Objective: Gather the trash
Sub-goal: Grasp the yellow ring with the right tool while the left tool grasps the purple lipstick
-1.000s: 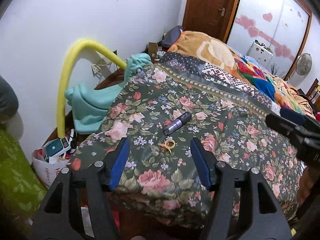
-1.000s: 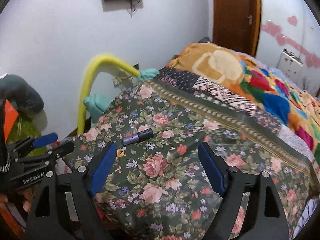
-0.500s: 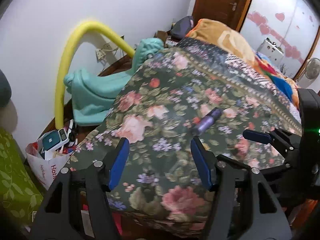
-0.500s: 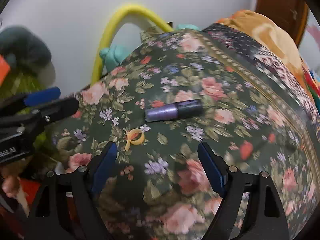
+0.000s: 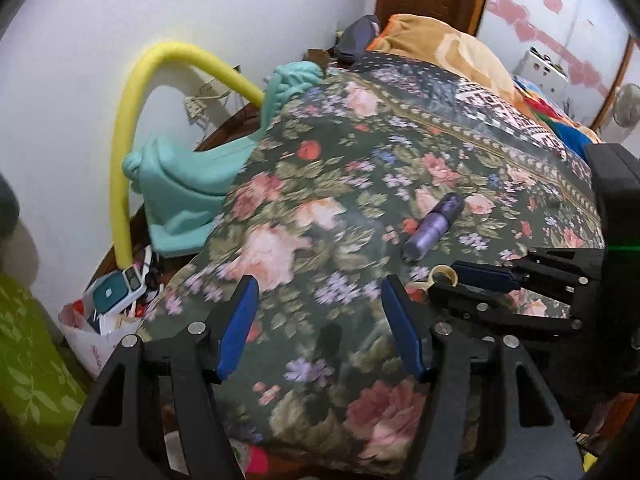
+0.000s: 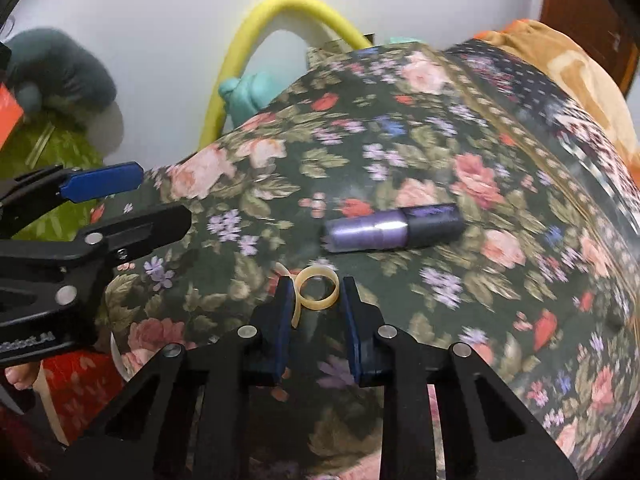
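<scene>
A small yellow ring of tape (image 6: 317, 289) lies on the floral bedspread (image 6: 440, 152) near its front edge. My right gripper (image 6: 314, 286) has its blue pads on either side of the ring, closing on it; a narrow gap shows on the right side. A purple tube with a dark cap (image 6: 394, 227) lies just beyond the ring. In the left wrist view the ring (image 5: 440, 276) shows at the right gripper's tip (image 5: 444, 286), with the tube (image 5: 434, 232) beyond. My left gripper (image 5: 316, 312) is open and empty, hovering over the bedspread to the left.
A white bag holding trash (image 5: 106, 316) stands on the floor left of the bed. A yellow foam tube (image 5: 168, 80) arches along the wall by a teal cloth (image 5: 188, 184). Blankets cover the far bed (image 5: 452, 48). A green cushion (image 5: 28, 360) is at left.
My right gripper has moved down to the ring and narrowed its jaws around it. My left gripper has shifted left and closer to the bed's edge, staying open.
</scene>
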